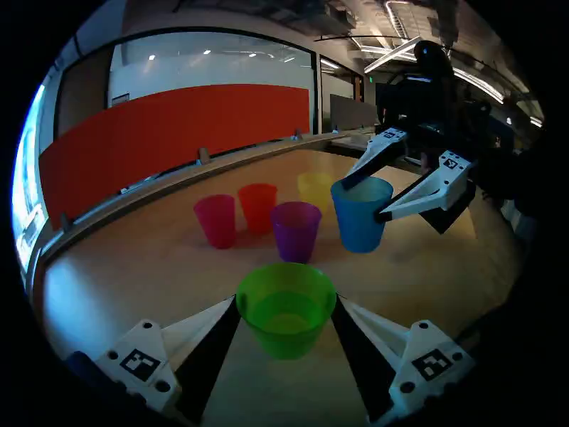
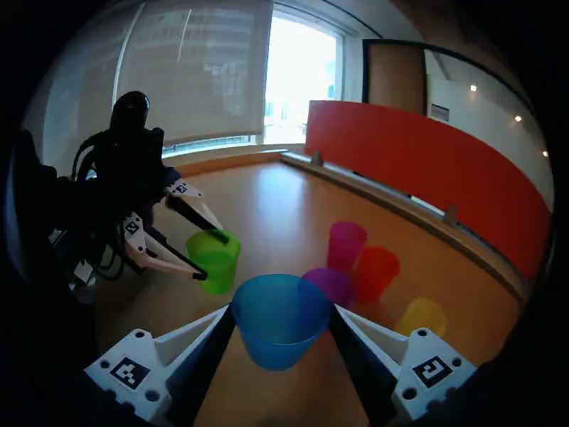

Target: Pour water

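My left gripper (image 1: pixel 286 313) is shut on a green cup (image 1: pixel 286 307), held upright just above the wooden table (image 1: pixel 142 277); some liquid seems to lie in its bottom. Farther off, my right gripper (image 1: pixel 363 199) is shut on a blue cup (image 1: pixel 361 213), also upright. In the right gripper view the blue cup (image 2: pixel 279 329) sits between my right gripper's (image 2: pixel 281 324) fingers, and the green cup (image 2: pixel 213 260) is clamped in the left gripper (image 2: pixel 210 255) at the left. The two held cups are apart.
Standing on the table are a pink cup (image 1: pixel 216 220), an orange cup (image 1: pixel 257 207), a purple cup (image 1: pixel 295 230) and a yellow cup (image 1: pixel 315 188). A red panel (image 1: pixel 178 135) runs along the table's far edge. A person's dark sleeves (image 2: pixel 64 206) hold the left gripper.
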`<state>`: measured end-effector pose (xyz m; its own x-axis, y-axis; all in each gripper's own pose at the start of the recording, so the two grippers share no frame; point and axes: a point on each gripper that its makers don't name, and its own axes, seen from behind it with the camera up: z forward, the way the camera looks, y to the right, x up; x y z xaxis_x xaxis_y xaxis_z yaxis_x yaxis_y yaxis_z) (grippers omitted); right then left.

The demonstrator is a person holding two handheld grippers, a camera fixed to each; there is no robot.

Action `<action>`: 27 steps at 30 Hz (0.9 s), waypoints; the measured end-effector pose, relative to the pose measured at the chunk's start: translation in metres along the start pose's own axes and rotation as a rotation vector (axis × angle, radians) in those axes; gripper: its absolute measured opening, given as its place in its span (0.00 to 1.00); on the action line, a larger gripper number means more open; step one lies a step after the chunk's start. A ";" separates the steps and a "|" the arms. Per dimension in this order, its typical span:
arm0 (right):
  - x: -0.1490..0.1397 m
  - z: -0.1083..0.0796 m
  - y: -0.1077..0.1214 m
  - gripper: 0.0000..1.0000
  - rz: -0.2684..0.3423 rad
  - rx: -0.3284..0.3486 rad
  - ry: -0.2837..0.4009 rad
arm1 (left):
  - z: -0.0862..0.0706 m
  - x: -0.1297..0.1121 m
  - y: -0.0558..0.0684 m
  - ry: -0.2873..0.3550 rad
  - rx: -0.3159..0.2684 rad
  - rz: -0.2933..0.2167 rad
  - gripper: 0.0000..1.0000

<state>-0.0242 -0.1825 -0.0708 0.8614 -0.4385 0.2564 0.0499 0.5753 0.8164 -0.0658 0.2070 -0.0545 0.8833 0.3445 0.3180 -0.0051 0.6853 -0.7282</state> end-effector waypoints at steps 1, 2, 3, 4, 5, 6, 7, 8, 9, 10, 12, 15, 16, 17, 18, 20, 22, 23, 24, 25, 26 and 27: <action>-0.004 0.001 0.000 0.94 -0.003 0.003 -0.009 | 0.001 -0.001 0.000 -0.004 -0.002 0.000 0.87; -0.008 0.002 0.000 0.94 -0.006 0.006 -0.018 | 0.002 -0.002 -0.001 -0.008 -0.003 0.000 0.87; -0.013 0.003 0.000 0.94 -0.010 0.010 -0.028 | 0.003 -0.003 -0.001 -0.013 -0.005 0.000 0.87; -0.017 0.004 0.001 0.94 -0.016 0.009 -0.038 | 0.004 -0.004 -0.001 -0.016 -0.007 -0.001 0.87; -0.021 0.004 0.002 0.94 -0.022 0.008 -0.048 | 0.005 -0.004 -0.002 -0.020 -0.009 -0.001 0.87; -0.025 0.005 0.004 0.94 -0.028 0.007 -0.059 | 0.006 -0.004 -0.002 -0.023 -0.010 -0.001 0.87; -0.027 0.006 0.005 0.94 -0.032 0.005 -0.064 | 0.007 -0.004 -0.003 -0.025 -0.010 -0.001 0.87; -0.030 0.006 0.006 0.94 -0.037 0.002 -0.070 | 0.008 -0.004 -0.004 -0.026 -0.010 -0.002 0.87; -0.033 0.007 0.007 0.94 -0.041 0.000 -0.076 | 0.009 -0.003 -0.005 -0.028 -0.011 -0.003 0.87; -0.035 0.007 0.007 0.94 -0.041 0.001 -0.081 | 0.010 -0.004 -0.006 -0.031 -0.012 -0.004 0.87; -0.040 0.008 0.008 0.94 -0.042 0.003 -0.090 | 0.012 -0.005 -0.007 -0.037 -0.015 -0.008 0.87; -0.046 0.009 0.009 0.94 -0.038 0.005 -0.101 | 0.015 -0.009 -0.007 -0.048 -0.021 -0.010 0.87; -0.048 0.009 0.009 0.94 -0.038 0.003 -0.104 | 0.015 -0.009 -0.007 -0.050 -0.021 -0.011 0.87; -0.050 0.009 0.010 0.94 -0.038 0.001 -0.107 | 0.016 -0.010 -0.007 -0.051 -0.022 -0.011 0.87; -0.053 0.010 0.011 0.94 -0.038 -0.002 -0.110 | 0.016 -0.011 -0.007 -0.053 -0.022 -0.012 0.87; -0.056 0.010 0.011 0.94 -0.038 -0.001 -0.114 | 0.016 -0.012 -0.007 -0.057 -0.023 -0.013 0.87; -0.058 0.010 0.010 0.94 -0.036 0.000 -0.115 | 0.017 -0.014 -0.008 -0.061 -0.023 -0.013 0.87; -0.059 0.010 0.010 0.94 -0.035 0.001 -0.113 | 0.017 -0.014 -0.008 -0.062 -0.024 -0.013 0.87; -0.059 0.010 0.009 0.94 -0.033 0.001 -0.111 | 0.017 -0.015 -0.008 -0.064 -0.024 -0.013 0.87; -0.059 0.010 0.009 0.94 -0.031 0.000 -0.109 | 0.017 -0.015 -0.009 -0.064 -0.022 -0.012 0.87; -0.059 0.009 0.009 0.94 -0.030 0.000 -0.108 | 0.017 -0.015 -0.009 -0.064 -0.021 -0.012 0.87; -0.060 0.009 0.009 0.94 -0.028 -0.001 -0.107 | 0.017 -0.015 -0.010 -0.065 -0.020 -0.011 0.87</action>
<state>-0.0798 -0.1574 -0.0740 0.8008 -0.5255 0.2873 0.0738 0.5626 0.8234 -0.0869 0.2062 -0.0418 0.8511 0.3779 0.3646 0.0148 0.6769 -0.7360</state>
